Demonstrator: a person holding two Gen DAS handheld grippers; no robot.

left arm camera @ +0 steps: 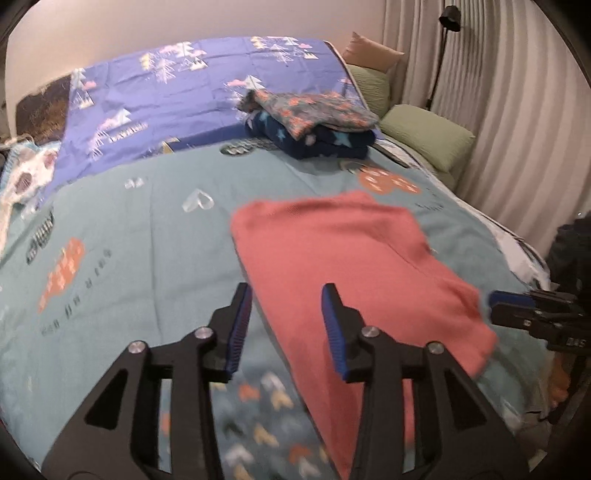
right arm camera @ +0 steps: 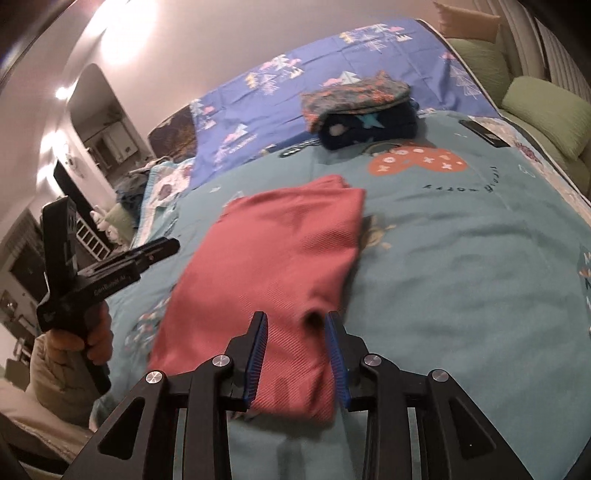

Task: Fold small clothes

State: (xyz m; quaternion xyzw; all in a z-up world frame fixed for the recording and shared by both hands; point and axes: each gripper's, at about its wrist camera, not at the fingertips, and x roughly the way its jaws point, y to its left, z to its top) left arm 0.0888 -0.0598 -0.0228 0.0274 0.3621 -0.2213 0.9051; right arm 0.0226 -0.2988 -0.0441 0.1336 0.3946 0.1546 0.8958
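Observation:
A coral-pink knit garment (left arm camera: 354, 266) lies folded flat on the teal bedspread (left arm camera: 140, 236); it also shows in the right wrist view (right arm camera: 266, 266). My left gripper (left arm camera: 286, 295) is open and empty, above the garment's left edge. My right gripper (right arm camera: 297, 321) is open, its jaws standing either side of the garment's near end, not closed on it; it shows at the right edge of the left wrist view (left arm camera: 513, 301). The left gripper shows in the right wrist view (right arm camera: 162, 247), held in a hand.
A stack of folded clothes, a patterned piece (left arm camera: 314, 110) on a navy star one (left arm camera: 325, 142), sits farther up the bed. A blue printed sheet (left arm camera: 184, 85), green pillows (left arm camera: 428, 136), a curtain (left arm camera: 517, 110) and a floor lamp (left arm camera: 448, 22) lie beyond.

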